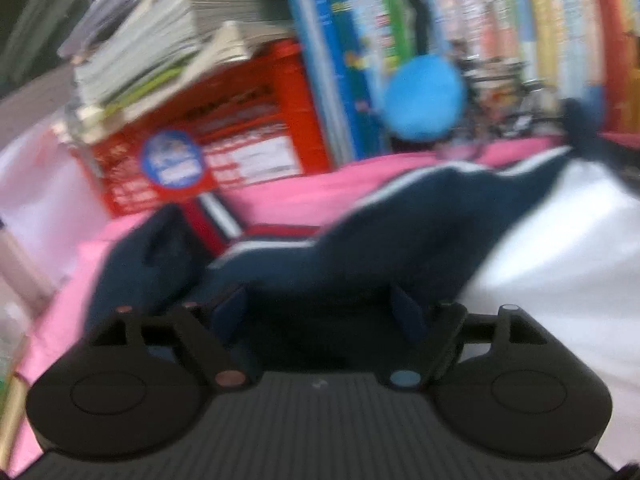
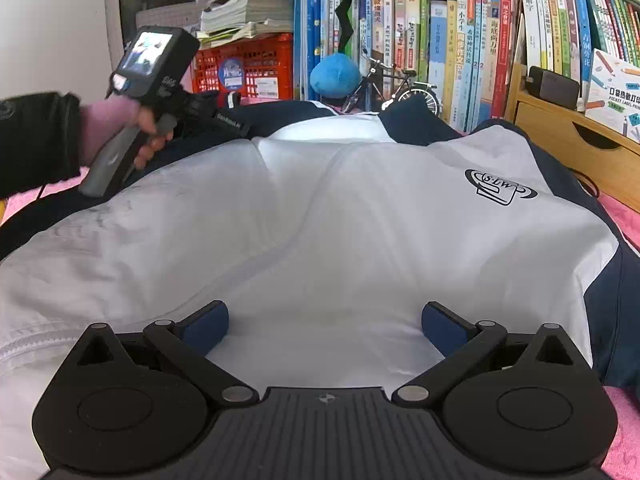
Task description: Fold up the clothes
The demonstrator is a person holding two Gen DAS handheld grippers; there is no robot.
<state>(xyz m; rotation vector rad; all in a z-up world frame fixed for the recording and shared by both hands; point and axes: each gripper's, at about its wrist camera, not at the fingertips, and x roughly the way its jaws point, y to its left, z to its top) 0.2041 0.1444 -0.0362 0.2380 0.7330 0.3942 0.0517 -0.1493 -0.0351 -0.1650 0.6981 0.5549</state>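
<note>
A white and navy jacket point(image 2: 320, 220) lies spread on a pink cover point(image 2: 624, 216), with a dark logo point(image 2: 500, 190) on its right chest. My right gripper point(image 2: 325, 326) is open low over the white body, and nothing sits between its blue pads point(image 2: 206, 326). A hand point(image 2: 148, 128) holds my left gripper point(image 2: 156, 64) at the jacket's far left edge, over the navy sleeve. The left wrist view is blurred. There my left gripper point(image 1: 318, 312) is open with the navy sleeve point(image 1: 360, 240) just ahead of its fingers.
At the back left, a red crate point(image 2: 248, 68) carries stacked booklets point(image 2: 248, 12). A bookshelf point(image 2: 460, 40) runs along the back, with a blue plush ball point(image 2: 334, 74) and a model bicycle point(image 2: 396, 84) before it. A wooden drawer box point(image 2: 568, 136) stands at right.
</note>
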